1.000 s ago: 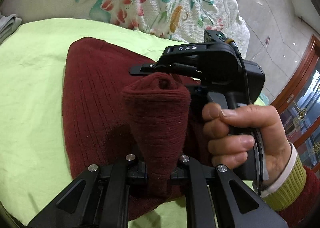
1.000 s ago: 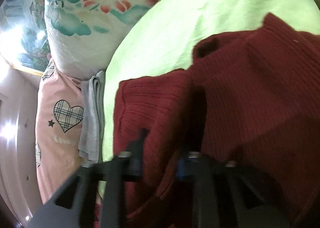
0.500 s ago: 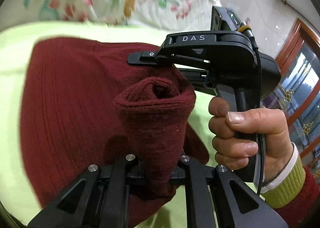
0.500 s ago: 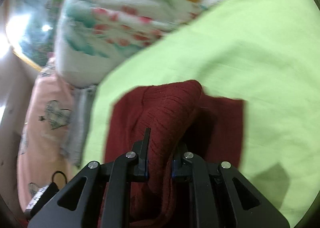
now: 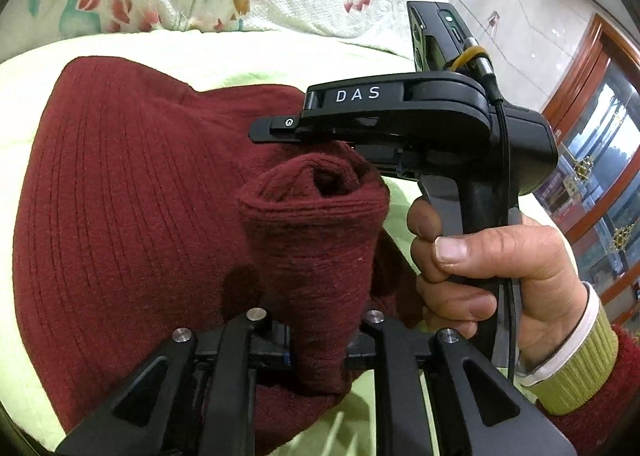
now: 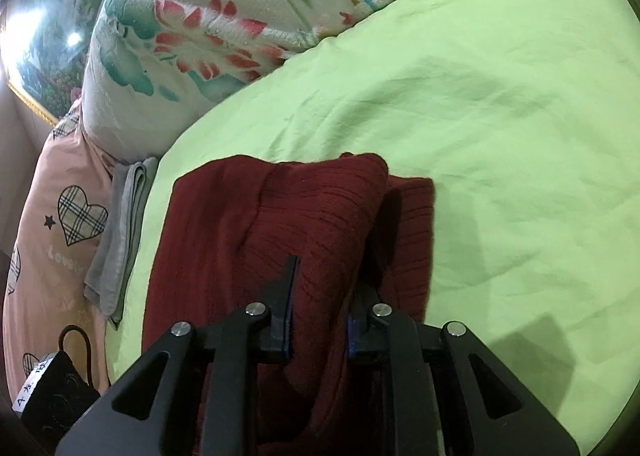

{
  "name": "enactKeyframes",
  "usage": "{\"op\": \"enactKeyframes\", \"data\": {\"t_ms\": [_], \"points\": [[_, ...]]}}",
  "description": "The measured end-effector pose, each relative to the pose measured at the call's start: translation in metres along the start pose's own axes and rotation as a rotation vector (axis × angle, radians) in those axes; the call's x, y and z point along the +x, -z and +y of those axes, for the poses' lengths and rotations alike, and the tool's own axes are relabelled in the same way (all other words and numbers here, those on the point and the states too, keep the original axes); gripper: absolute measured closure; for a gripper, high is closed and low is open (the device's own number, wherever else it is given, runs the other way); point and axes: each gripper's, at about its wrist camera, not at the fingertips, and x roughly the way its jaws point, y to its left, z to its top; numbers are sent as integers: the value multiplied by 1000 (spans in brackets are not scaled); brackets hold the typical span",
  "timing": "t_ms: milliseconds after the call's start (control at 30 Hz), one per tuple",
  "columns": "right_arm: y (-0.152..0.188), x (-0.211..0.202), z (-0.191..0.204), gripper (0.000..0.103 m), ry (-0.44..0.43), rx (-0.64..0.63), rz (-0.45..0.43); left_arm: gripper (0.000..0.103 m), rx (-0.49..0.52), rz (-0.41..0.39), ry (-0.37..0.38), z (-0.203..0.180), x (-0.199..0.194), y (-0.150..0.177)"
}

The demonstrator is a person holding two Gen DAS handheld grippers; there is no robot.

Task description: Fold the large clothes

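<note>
Green bed sheet (image 6: 500, 104): the maroon sweater (image 5: 120, 216) now lies doubled near its pillow edge.
Left gripper (image 5: 320, 340) and right gripper (image 6: 320, 332) jaws are opening, folds between them: the fold is being released.

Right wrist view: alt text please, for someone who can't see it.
A dark red ribbed knit sweater, folded on a lime green bedsheet, has a bunched fold between the right gripper, whose jaws are opening. Behind lie a white floral quilt, a folded grey cloth and pink heart-print bedding.
</note>
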Motion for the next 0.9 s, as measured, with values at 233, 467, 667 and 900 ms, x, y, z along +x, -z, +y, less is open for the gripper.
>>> {"op": "enactKeyframes", "data": {"t_ms": [233,467,667,900], "points": [[5,-13,8,64,48,-34,-4,38,-74,32,112,10,-51,6],[16,-40,6,28,55,-29,-48,22,-236,-50,40,76,-117,17],[22,-31,-2,27,13,20,2,22,-428,-2,85,148,-92,1],[23,-20,-9,25,-14,49,46,5,-507,84,203,178,-25,-7]]}}
